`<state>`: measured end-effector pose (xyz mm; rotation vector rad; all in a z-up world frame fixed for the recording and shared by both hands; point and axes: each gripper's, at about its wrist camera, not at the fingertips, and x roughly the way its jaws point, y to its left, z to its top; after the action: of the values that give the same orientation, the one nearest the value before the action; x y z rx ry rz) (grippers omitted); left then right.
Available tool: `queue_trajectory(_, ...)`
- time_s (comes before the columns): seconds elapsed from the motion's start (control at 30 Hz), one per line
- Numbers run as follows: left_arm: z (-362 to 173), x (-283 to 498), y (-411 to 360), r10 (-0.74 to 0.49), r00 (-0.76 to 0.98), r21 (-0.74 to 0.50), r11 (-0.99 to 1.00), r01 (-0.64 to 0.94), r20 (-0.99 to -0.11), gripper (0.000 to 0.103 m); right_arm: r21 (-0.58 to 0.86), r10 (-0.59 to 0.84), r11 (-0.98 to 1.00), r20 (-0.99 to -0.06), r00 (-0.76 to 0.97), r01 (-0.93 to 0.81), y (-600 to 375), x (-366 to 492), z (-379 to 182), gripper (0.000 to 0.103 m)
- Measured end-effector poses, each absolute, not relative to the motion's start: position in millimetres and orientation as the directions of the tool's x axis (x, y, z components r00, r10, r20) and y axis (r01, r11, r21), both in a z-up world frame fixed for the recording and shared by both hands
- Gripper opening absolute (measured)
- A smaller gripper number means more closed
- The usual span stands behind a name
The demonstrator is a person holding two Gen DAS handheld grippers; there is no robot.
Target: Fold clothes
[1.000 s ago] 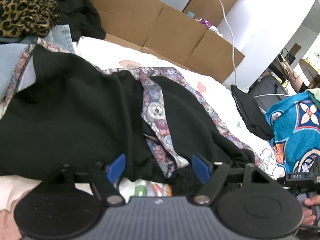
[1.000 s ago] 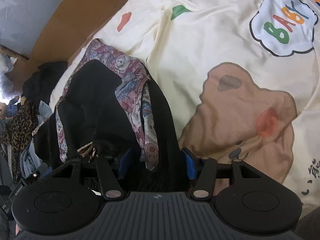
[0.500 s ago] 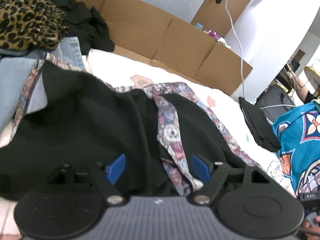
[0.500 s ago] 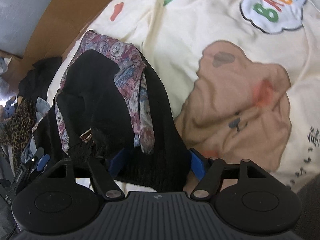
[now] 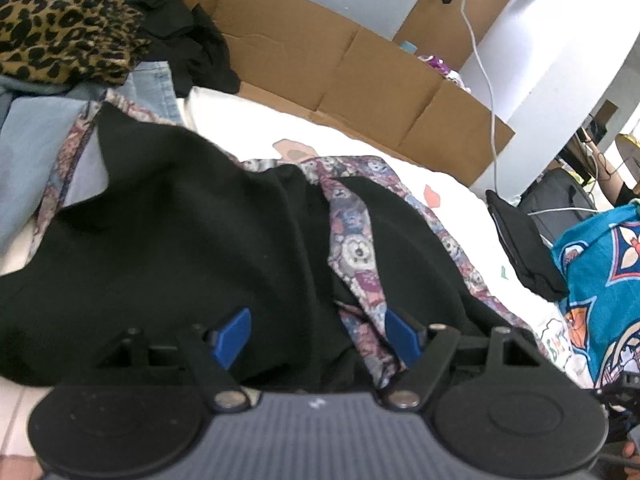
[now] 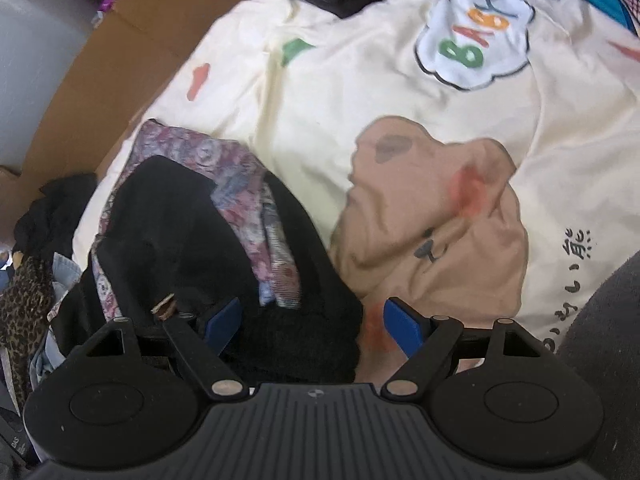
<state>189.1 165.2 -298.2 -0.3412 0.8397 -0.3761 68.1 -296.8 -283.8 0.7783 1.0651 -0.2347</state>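
So the black garment with the patterned floral trim [image 5: 208,216] is lying rumpled on the cream bear-print bedsheet [image 6: 360,92], partly doubled over itself, with the trim [image 5: 354,248] running up the middle in a twisted strip. It's not a neat rectangle by any stretch: lumpy, edges uneven, one end bunched near the tongs.

The left gripper [image 5: 318,338] has its blue fingers spread wide with black fabric between them, not pinching anything as far as I can tell. Same deal with the right gripper [image 6: 312,326]: spread apart over the bunched black end, nothing clamped.

Off to the side there's a pile: leopard-print piece [image 5: 60,28], denim [image 5: 36,136], more black clothes [image 5: 188,44]. These look crumpled rather than folded. A folded black item [image 5: 520,244] sits by a teal printed fabric [image 5: 600,280].

My read is this could be mid-fold or just laid down; either way, plenty is left.
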Motion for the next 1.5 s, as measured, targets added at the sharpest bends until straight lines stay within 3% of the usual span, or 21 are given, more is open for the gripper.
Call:
queue_trajectory(0.4, -305, 182, 187, -0.426, 0.61, -0.442, 0.887, 0.135, -0.668, 0.076, 0.437, 0.161, 0.712, -0.863, 0.478, 0.549, -281, 91, -300, 0.083)
queue_trajectory(0.5, -308, 180, 194, -0.417, 0.61, -0.439, 0.89, 0.123, -0.674, 0.076, 0.427, 0.16, 0.726, -0.867, 0.472, 0.539, -276, 100, -306, 0.079)
queue_trajectory(0.6, -310, 179, 196, -0.414, 0.607, -0.435, 0.892, 0.123, -0.678, 0.076, 0.417, 0.163, 0.758, -0.866, 0.473, 0.502, -268, 106, -310, 0.066)
queue_trajectory(0.7, -309, 179, 196, -0.415, 0.605, -0.429, 0.894, 0.132, -0.679, 0.076, 0.418, 0.181, 0.781, -0.863, 0.472, 0.464, -268, 110, -308, 0.044)
queue_trajectory(0.73, -308, 180, 195, -0.418, 0.607, -0.428, 0.893, 0.137, -0.676, 0.076, 0.42, 0.186, 0.786, -0.86, 0.475, 0.453, -269, 110, -305, 0.033)
queue_trajectory(0.8, -304, 183, 193, -0.422, 0.613, -0.426, 0.892, 0.149, -0.668, 0.076, 0.437, 0.201, 0.787, -0.848, 0.49, 0.435, -275, 108, -299, 0.024)
queue_trajectory(1.2, -295, 216, 187, -0.385, 0.631, -0.36, 0.916, 0.176, -0.673, 0.081, 0.398, 0.122, 0.835, -0.808, 0.577, 0.38, -347, 97, -248, 0.017)
queue_trajectory(1.5, -296, 225, 184, -0.384, 0.625, -0.344, 0.919, 0.19, -0.68, 0.082, 0.299, -0.012, 0.833, -0.831, 0.556, 0.465, -404, 99, -238, 0.016)
